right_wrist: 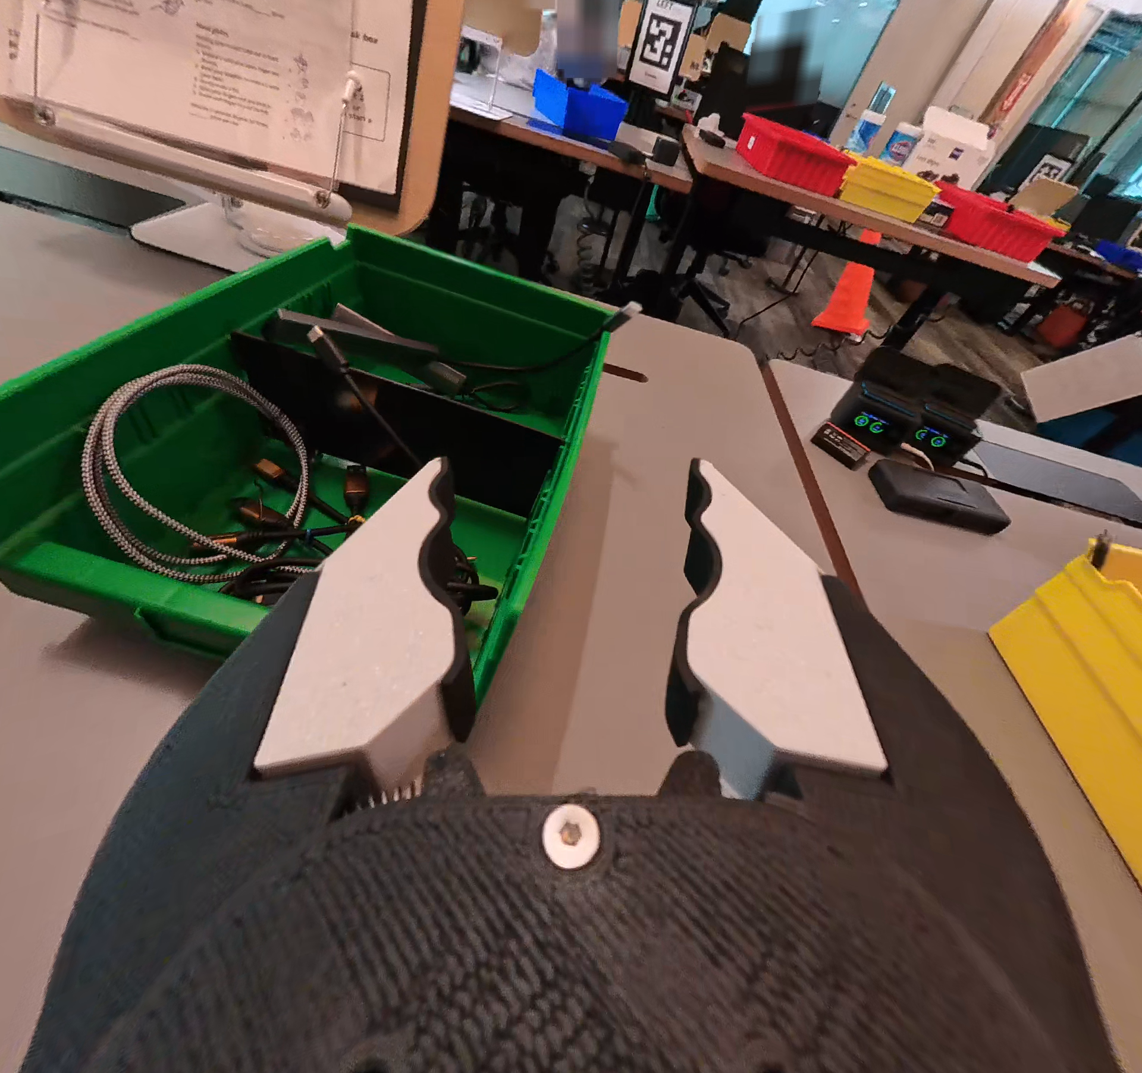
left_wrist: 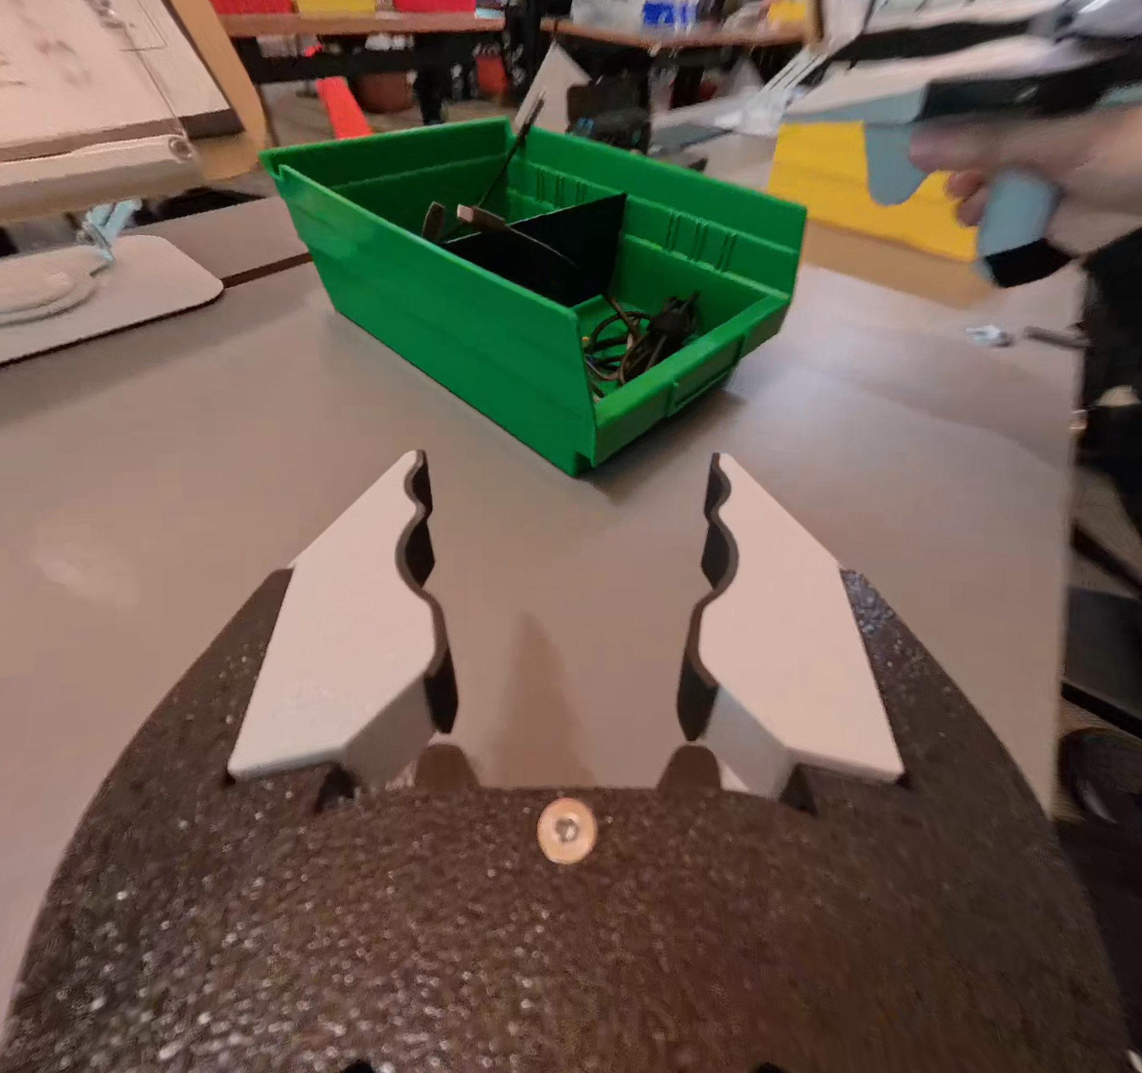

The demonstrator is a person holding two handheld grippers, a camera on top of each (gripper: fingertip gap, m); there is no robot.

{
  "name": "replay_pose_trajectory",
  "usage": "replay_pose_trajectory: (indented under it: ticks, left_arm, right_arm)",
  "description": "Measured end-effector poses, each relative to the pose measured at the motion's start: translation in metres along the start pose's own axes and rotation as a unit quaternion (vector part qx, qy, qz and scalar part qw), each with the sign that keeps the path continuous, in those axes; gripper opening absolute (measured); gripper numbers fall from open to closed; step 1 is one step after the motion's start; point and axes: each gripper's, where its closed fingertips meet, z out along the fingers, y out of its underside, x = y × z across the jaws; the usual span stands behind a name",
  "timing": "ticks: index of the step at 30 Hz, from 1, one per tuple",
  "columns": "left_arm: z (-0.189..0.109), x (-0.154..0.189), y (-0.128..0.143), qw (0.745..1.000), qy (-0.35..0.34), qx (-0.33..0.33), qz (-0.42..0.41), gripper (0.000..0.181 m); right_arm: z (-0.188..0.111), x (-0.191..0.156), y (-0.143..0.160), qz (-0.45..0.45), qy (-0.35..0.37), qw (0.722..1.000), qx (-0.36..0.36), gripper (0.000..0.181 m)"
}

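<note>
A green bin [left_wrist: 469, 326] stands on the grey table, split by a black divider [left_wrist: 556, 252], with dark cables [left_wrist: 642, 339] in its near compartment. My left gripper [left_wrist: 567, 468] is open and empty, a short way in front of the bin's near corner. In the right wrist view the green bin [right_wrist: 537, 524] lies left of centre; it holds a coiled braided cable [right_wrist: 123, 462] and dark cables with gold plugs [right_wrist: 272, 512]. My right gripper [right_wrist: 568, 475] is open and empty, over the bin's right wall. The right gripper also shows blurred in the left wrist view [left_wrist: 927, 104], held by a hand.
A document stand with printed sheets [right_wrist: 204, 54] stands behind the bin. A yellow bin [right_wrist: 1087, 672] lies to the right. Black charger boxes [right_wrist: 914, 419] and a flat black case [right_wrist: 939, 499] sit on the neighbouring table. Red and yellow bins [right_wrist: 883, 184] and an orange cone [right_wrist: 846, 302] are farther back.
</note>
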Motion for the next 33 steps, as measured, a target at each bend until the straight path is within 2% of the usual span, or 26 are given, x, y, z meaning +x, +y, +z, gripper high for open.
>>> replay_pose_trajectory:
  ticks: [3, 6, 7, 8, 9, 10, 13, 16, 18, 24, 29, 33]
  left_arm:
    - [0.043, -0.001, -0.013, 0.997, -0.061, -0.025, 0.049, 0.094]
    - [0.077, 0.002, -0.001, 0.992, -0.075, -0.078, 0.072, 0.087]
    - [0.084, 0.001, 0.005, 0.990, -0.079, -0.097, 0.070, 0.077]
    - [0.087, -0.001, 0.008, 0.989, -0.085, -0.101, 0.069, 0.057]
    - [0.088, -0.003, 0.008, 0.989, -0.089, -0.093, 0.070, 0.029]
    - [0.087, -0.006, 0.006, 0.990, -0.093, -0.081, 0.075, 0.020]
    - [0.081, -0.020, 0.006, 0.987, -0.113, -0.065, 0.098, 0.017]
    - [0.067, -0.045, 0.007, 0.980, -0.150, -0.059, 0.116, 0.010]
    - [0.056, -0.058, 0.009, 0.984, -0.146, -0.048, 0.086, 0.008]
    - [-0.004, -0.081, 0.024, 0.989, -0.120, -0.047, 0.067, 0.005]
    - [-0.072, -0.091, 0.042, 0.992, -0.111, -0.048, 0.045, 0.003]
    - [-0.116, -0.098, 0.054, 0.991, -0.129, -0.045, 0.016, 0.002]
  right_arm:
    - [-0.008, 0.006, -0.010, 0.023, 0.001, 0.999, 0.028, 0.077]
    - [-0.018, 0.007, -0.019, 0.040, -0.008, 0.998, 0.046, 0.079]
    - [-0.022, 0.008, -0.022, 0.039, -0.008, 0.998, 0.053, 0.078]
    - [-0.025, 0.010, -0.024, 0.039, -0.008, 0.998, 0.058, 0.078]
    - [-0.027, 0.012, -0.024, 0.042, -0.006, 0.997, 0.059, 0.078]
    - [-0.029, 0.014, -0.023, 0.045, -0.002, 0.997, 0.058, 0.078]
    - [-0.031, 0.023, -0.019, 0.050, 0.027, 0.997, 0.054, 0.078]
    - [-0.032, 0.024, -0.022, 0.039, 0.057, 0.996, 0.048, 0.080]
    - [-0.032, 0.019, -0.027, 0.026, 0.073, 0.996, 0.048, 0.084]
    - [-0.024, -0.024, -0.048, -0.006, 0.042, 0.997, 0.060, 0.089]
    - [-0.018, -0.088, -0.066, -0.048, -0.016, 0.996, 0.069, 0.092]
    - [-0.002, -0.169, -0.078, -0.068, -0.109, 0.989, 0.067, 0.099]
